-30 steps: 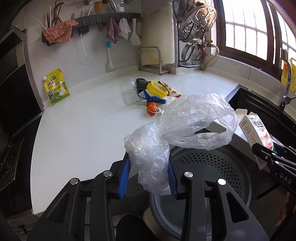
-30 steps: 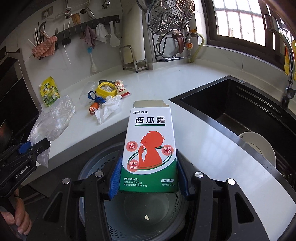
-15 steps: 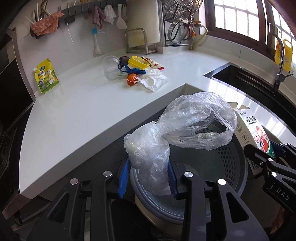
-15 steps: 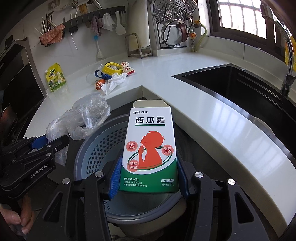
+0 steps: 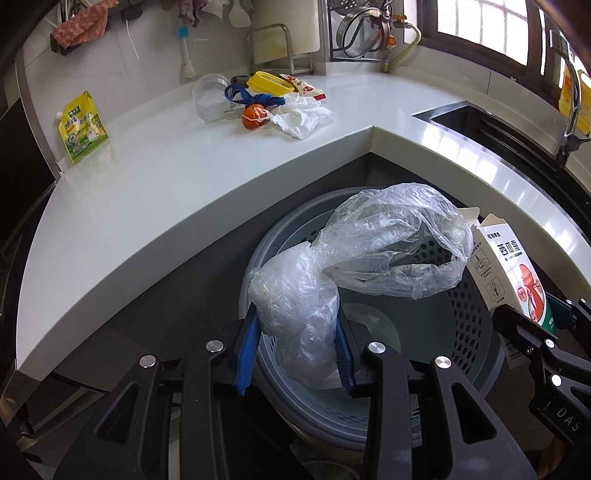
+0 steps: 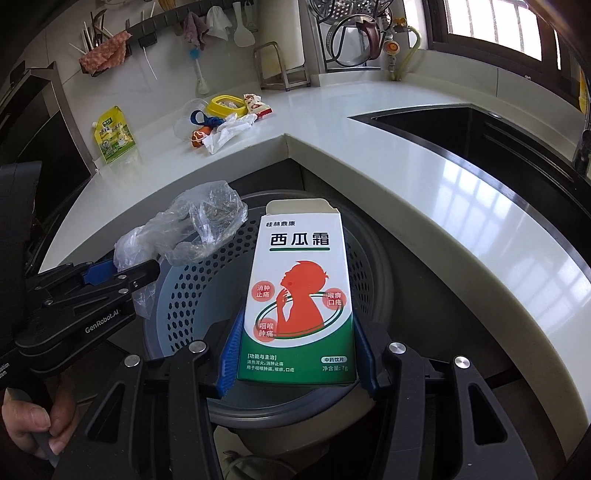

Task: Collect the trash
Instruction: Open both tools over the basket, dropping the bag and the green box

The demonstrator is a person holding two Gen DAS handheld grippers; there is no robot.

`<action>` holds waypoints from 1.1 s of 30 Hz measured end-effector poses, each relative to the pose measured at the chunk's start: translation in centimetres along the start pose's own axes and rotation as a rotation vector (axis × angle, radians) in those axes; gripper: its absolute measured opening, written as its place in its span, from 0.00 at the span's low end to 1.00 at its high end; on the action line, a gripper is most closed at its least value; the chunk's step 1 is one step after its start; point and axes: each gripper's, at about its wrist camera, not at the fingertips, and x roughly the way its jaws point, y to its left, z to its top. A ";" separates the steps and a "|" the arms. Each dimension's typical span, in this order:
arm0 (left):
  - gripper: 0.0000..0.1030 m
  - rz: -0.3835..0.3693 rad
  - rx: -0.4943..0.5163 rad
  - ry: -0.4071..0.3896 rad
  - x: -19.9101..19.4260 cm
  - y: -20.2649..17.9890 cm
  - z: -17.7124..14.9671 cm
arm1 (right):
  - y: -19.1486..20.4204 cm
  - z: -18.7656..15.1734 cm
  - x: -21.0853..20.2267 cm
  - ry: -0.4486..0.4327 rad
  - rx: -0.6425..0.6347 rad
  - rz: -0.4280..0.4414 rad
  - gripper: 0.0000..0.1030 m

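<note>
Both grippers are black frames with silver screws and ribbed blue pads; the left gripper (image 6: 122,275) carries white "GenRobot.AI" lettering.

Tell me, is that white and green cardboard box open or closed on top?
Open: the white and green cardboard box has its top flap standing up.

I get bright daylight from the window (image 5: 491,29) at about one o'clock, blown out to white. It puts a sheen on the countertop (image 5: 155,177), with pane-shaped glare at three o'clock in the right wrist view. The bin (image 6: 199,280) recess at six o'clock sits in shade. Both views are sharp and without motion blur; fisheye bending curves the edges, and the corners go black.
</note>
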 end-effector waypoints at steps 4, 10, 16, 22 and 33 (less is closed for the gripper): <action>0.36 0.003 0.002 0.010 0.3 -0.1 0.0 | 0.1 -0.1 0.8 0.021 0.000 0.006 0.48; 0.38 0.001 0.006 0.023 0.7 -0.2 -0.1 | 0.2 -0.1 1.7 0.046 -0.007 0.012 0.48; 0.40 -0.006 -0.004 0.030 1.1 0.0 0.0 | -0.1 0.0 2.2 0.053 -0.005 0.013 0.48; 0.52 -0.008 -0.003 0.022 0.9 -0.1 0.0 | -0.5 0.0 2.2 0.049 0.001 0.009 0.53; 0.66 -0.010 -0.021 0.022 0.8 0.3 0.1 | -0.9 -0.2 1.8 0.041 0.015 0.007 0.56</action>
